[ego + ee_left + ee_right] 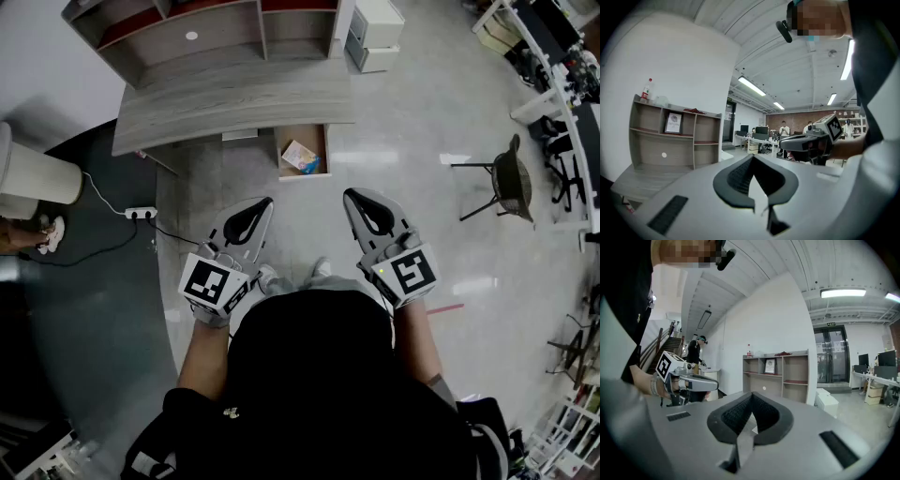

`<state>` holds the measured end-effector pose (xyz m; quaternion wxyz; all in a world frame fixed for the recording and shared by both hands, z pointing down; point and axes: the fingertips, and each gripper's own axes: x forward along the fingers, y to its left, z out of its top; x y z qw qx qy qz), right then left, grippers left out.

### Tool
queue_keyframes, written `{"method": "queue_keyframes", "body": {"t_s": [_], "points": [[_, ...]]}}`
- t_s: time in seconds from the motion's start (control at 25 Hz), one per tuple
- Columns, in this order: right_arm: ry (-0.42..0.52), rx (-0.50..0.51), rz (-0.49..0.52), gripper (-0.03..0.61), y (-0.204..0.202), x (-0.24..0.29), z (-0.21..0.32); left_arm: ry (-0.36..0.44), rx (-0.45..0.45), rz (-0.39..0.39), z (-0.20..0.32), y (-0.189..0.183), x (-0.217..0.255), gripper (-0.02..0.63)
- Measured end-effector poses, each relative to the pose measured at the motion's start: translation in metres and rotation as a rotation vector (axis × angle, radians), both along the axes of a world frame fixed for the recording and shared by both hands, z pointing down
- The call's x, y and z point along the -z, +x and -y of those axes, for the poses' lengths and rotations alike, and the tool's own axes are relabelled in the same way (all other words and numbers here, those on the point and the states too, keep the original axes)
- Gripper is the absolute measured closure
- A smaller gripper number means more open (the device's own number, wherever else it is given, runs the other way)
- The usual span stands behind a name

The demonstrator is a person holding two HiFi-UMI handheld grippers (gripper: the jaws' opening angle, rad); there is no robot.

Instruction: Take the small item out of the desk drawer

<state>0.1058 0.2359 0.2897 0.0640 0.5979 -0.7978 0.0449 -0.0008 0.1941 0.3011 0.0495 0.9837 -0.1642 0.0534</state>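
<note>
The head view shows a grey wooden desk point(234, 98) with its drawer point(303, 155) pulled open toward me. Inside the drawer lies a small packet point(300, 156) printed in white, orange and blue. My left gripper point(265, 202) and right gripper point(349, 197) hang side by side in front of my body, well short of the drawer, tips pointing at it. Both are shut with nothing between the jaws. In the left gripper view my left gripper point(752, 158) meets tip to tip, and so does my right gripper point(752, 395) in the right gripper view.
A shelf unit point(197, 33) stands on the desk's back. A white cabinet point(375, 36) sits to the desk's right. A dark chair point(506, 178) stands at right. A power strip point(141, 214) with cables lies on the floor at left, near a white bin point(33, 176).
</note>
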Motion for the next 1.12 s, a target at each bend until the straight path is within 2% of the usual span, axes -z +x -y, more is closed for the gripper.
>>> {"method": "queue_keyframes", "body": {"t_s": [0.4, 0.68, 0.92, 1.12], "points": [[0.017, 0.008, 0.013, 0.581, 0.041, -0.003, -0.022, -0.056, 0.057, 0.017, -0.015, 0.030, -0.001, 0.604], [-0.047, 0.007, 0.043, 0.581, 0.056, -0.036, -0.009, -0.095, 0.083, 0.081, -0.011, 0.039, -0.028, 0.604], [-0.100, -0.014, 0.032, 0.581, 0.049, -0.055, 0.043, -0.157, 0.082, 0.049, 0.043, 0.020, -0.041, 0.604], [-0.156, -0.014, -0.030, 0.581, 0.027, -0.063, 0.108, -0.161, 0.049, 0.044, 0.111, -0.001, -0.049, 0.604]]}}
